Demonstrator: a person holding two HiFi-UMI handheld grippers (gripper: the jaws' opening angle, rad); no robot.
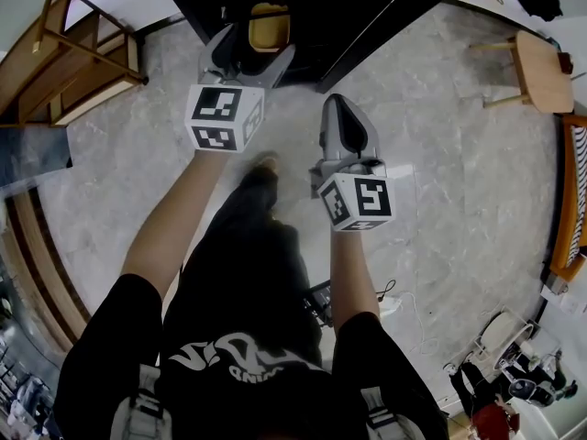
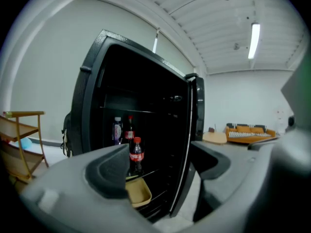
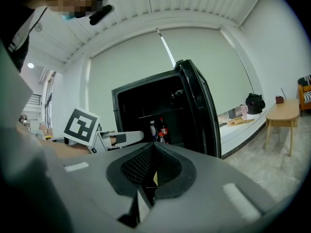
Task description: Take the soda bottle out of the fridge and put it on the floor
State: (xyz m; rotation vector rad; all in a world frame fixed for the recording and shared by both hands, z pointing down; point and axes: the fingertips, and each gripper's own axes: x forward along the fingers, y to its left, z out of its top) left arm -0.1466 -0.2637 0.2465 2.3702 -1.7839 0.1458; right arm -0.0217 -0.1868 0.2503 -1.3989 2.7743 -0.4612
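A black fridge (image 2: 92, 106) stands with its door (image 2: 187, 144) swung open. On a shelf inside stands a small soda bottle (image 2: 136, 154) with a red cap and label; it also shows in the right gripper view as the soda bottle (image 3: 159, 137). Two more bottles (image 2: 121, 130) stand behind it. A yellow tray (image 2: 138, 193) lies on the shelf below. My left gripper (image 1: 249, 58) is in front of the fridge opening, open and empty, short of the bottle. My right gripper (image 1: 341, 108) hangs lower over the floor, its jaws shut with nothing between them.
A wooden shelf rack (image 1: 83, 62) stands left of the fridge, with a dark backpack (image 2: 65, 135) by the fridge's side. A wooden stool (image 1: 537, 67) and an orange sofa (image 1: 570, 209) are at the right. A cable and power strip (image 1: 390, 305) lie on the marble floor (image 1: 459, 181).
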